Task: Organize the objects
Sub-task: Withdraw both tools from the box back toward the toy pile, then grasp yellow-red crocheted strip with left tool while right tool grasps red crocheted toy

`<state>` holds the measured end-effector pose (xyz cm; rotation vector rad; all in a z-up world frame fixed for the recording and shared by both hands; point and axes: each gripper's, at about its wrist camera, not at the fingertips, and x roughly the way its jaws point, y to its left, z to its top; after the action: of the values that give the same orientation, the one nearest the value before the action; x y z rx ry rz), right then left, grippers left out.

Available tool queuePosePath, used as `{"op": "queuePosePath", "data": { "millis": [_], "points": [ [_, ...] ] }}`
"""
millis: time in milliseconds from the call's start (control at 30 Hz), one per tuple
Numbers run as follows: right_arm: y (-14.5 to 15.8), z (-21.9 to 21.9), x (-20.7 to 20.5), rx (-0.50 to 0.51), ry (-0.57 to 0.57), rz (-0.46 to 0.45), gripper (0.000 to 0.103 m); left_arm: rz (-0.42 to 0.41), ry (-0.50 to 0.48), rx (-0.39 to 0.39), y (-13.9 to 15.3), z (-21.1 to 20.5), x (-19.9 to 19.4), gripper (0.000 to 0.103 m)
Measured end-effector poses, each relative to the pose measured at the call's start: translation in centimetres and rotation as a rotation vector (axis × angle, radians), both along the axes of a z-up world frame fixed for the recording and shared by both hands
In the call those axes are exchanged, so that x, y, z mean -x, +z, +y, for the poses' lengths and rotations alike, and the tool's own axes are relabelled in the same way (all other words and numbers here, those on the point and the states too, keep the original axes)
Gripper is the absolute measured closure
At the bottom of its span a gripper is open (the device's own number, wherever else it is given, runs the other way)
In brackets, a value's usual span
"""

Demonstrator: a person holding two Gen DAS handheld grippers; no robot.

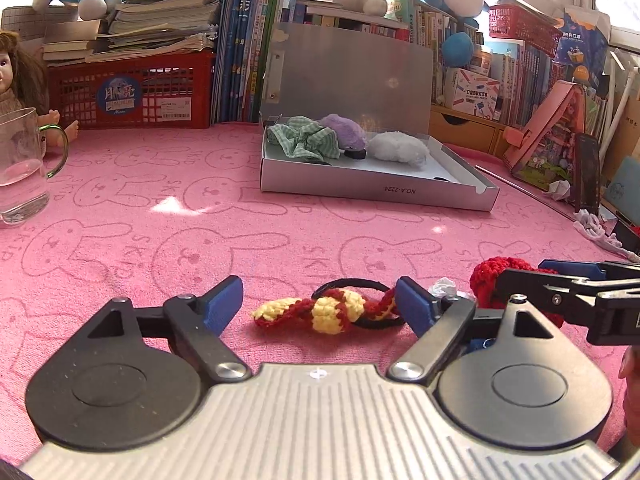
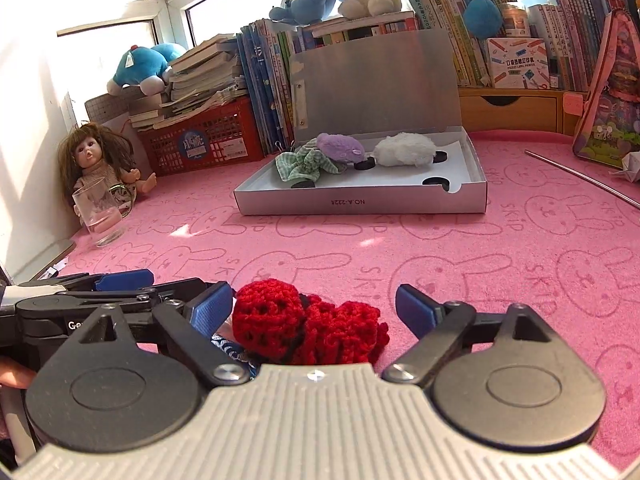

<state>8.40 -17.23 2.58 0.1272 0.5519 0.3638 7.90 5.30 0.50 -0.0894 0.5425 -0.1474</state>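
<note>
A yellow-and-red crocheted hair tie with a black elastic lies on the pink cloth between the fingers of my open left gripper. A red crocheted scrunchie lies between the fingers of my open right gripper; it also shows in the left wrist view. An open silver box stands farther back, also in the right wrist view. It holds a green checked scrunchie, a purple fluffy one and a white fluffy one.
A glass mug and a doll stand at the left. A red basket with stacked books, upright books and plush toys line the back. A metal rod and a pink case are at the right.
</note>
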Motion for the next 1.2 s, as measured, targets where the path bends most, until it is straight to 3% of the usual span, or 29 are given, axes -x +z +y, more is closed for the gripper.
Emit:
{"op": "queuePosePath", "data": {
  "millis": [267, 600, 967, 1200],
  "points": [
    [-1.7, 0.6, -0.3, 0.027, -0.017, 0.045, 0.01, 0.018, 0.002, -0.033, -1.1, -0.6, 0.0, 0.015],
    [-1.7, 0.7, 0.1, 0.031, -0.034, 0.029, 0.01, 0.014, -0.003, -0.073, -1.2, -1.3, 0.0, 0.014],
    [-1.6, 1.1, 0.9, 0.062, -0.042, -0.03, 0.022, 0.01, -0.013, -0.037, -1.0, -1.5, 0.1, 0.016],
    [-1.7, 1.0, 1.1, 0.058, -0.043, -0.033, 0.027, -0.004, -0.05, -0.063, -0.9, -2.4, 0.4, 0.044]
  ]
}}
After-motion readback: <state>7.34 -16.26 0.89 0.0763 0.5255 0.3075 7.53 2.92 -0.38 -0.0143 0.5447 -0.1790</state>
